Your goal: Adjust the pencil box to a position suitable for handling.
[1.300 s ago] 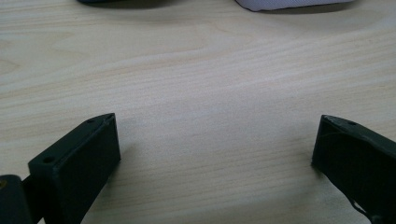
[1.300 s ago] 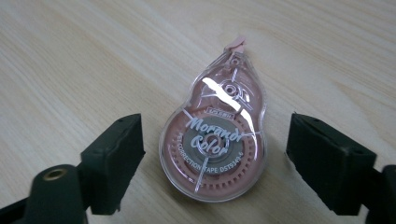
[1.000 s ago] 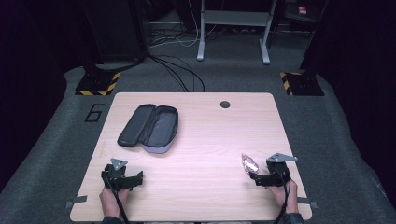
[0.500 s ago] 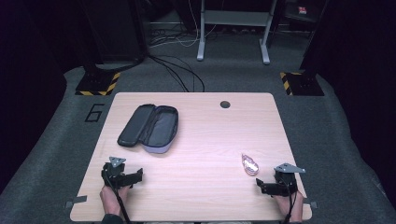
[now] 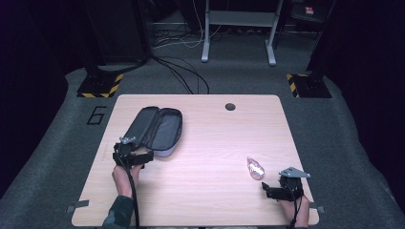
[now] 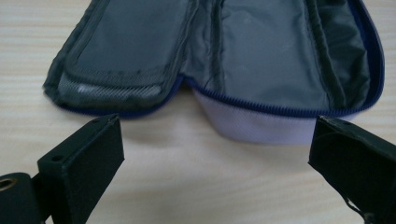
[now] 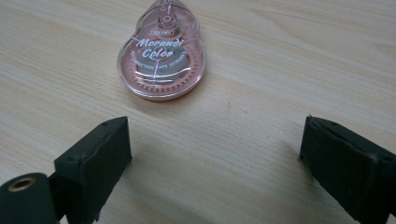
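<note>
Reading "Morandi Color" on correction tape (image 7: 161,63)

Bare table between my two grippers

My left gripper (image 5: 143,158) sits just short of the open pencil case (image 5: 156,129); only the correction tape (image 5: 255,168) lies ahead of my right gripper (image 5: 265,191) on the table (image 5: 210,143).

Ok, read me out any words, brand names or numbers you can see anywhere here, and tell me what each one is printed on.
"Morandi Color": white script on the clear pink correction tape dispenser lying on the table.
Small line under it: seems to read "CORRECTION TAPE", but its ends are too blurred to be sure.
Tiny label above the brand, near the dispenser's tip: too small to read.
"6": dark numeral on the grey floor mat, beyond the table's far left corner.
Open pencil case: no text readable.
</note>
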Available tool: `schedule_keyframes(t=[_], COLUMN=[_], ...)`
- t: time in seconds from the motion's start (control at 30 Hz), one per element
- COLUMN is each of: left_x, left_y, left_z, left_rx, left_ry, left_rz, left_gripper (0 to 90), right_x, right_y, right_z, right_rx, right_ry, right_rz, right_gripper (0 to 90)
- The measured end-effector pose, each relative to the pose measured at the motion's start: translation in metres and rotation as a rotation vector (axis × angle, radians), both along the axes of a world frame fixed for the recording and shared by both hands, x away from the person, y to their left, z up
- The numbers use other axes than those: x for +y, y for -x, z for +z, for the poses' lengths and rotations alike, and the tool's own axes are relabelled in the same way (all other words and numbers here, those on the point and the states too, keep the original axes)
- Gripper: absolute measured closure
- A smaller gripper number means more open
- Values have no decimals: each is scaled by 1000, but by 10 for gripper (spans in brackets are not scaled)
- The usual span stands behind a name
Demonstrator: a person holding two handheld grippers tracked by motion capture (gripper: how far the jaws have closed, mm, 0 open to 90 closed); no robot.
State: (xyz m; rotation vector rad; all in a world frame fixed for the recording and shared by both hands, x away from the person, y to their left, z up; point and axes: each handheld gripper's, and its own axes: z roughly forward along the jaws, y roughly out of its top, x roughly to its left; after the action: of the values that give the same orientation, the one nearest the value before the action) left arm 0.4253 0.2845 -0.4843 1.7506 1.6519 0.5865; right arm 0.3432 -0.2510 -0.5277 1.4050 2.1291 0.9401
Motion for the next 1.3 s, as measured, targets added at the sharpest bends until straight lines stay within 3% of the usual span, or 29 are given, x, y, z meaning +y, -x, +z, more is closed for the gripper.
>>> schedule_keyframes(t=[0.2,0.47,0.63,0.83,1.03,1.3], left_x=[-11,-23,-24,-23,-23,-18], left_y=[-21,-38,-36,-29,-13,-9], left_z=[2,1,-1,-2,-2,-8], left_rx=[18,42,46,58,45,46], left_ry=[3,-48,-67,-60,-84,-38], left_rz=[7,18,33,51,54,70], left_gripper=[52,75,94,108,126,129], right_x=[1,1,1,1,1,1], right_y=[0,1,1,1,1,1], right_z=[0,0,0,0,0,0], right_rx=[-5,-8,-6,-9,-13,-16], right_ry=[3,9,12,13,11,11], right_rz=[-4,-6,-7,-13,-11,-13], right_gripper=[88,94,98,102,104,107])
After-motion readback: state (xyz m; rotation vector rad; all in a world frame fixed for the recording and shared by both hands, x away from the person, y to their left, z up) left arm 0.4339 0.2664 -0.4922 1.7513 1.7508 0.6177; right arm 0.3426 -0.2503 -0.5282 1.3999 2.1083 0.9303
